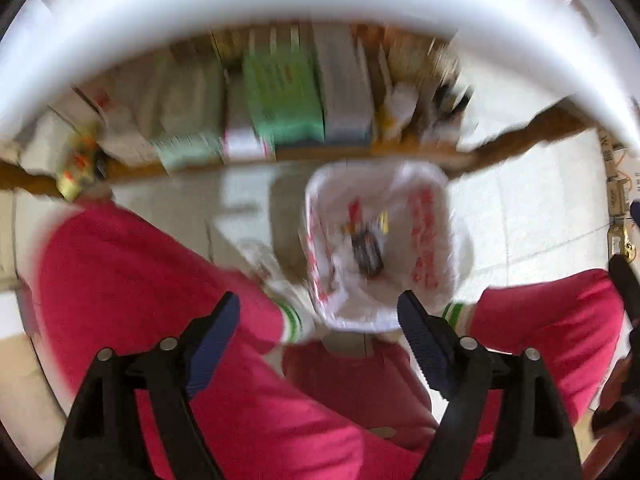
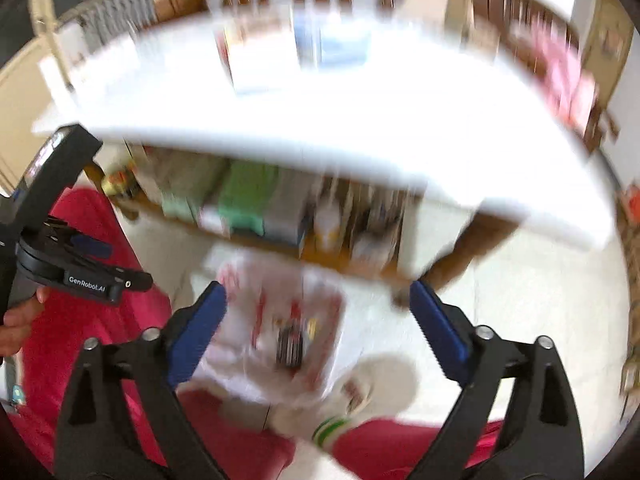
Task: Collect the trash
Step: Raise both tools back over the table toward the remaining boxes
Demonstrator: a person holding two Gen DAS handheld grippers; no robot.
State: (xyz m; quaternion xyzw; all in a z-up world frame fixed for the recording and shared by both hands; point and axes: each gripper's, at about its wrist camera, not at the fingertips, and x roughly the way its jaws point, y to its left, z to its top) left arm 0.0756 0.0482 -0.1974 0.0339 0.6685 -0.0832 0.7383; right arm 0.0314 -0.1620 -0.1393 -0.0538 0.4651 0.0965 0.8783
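Note:
A bin lined with a white plastic bag with red print (image 1: 424, 240) stands on the floor between my legs; it also shows in the right wrist view (image 2: 240, 360). Dark and coloured trash (image 1: 366, 246) lies at its bottom, and shows in the right wrist view (image 2: 292, 344). My left gripper (image 1: 320, 308) is open and empty above the bin's near rim. My right gripper (image 2: 318, 300) is open and empty above the bin. The left gripper's body (image 2: 80, 276) shows at the left of the right wrist view. Both views are blurred.
A white table (image 2: 360, 120) with boxes on it lies ahead; its edge (image 1: 240, 0) arcs across the left wrist view. A wooden shelf (image 1: 280, 156) under it holds green and grey boxes. Red-trousered legs (image 1: 140, 280) flank the bin on the pale tiled floor (image 1: 520, 220).

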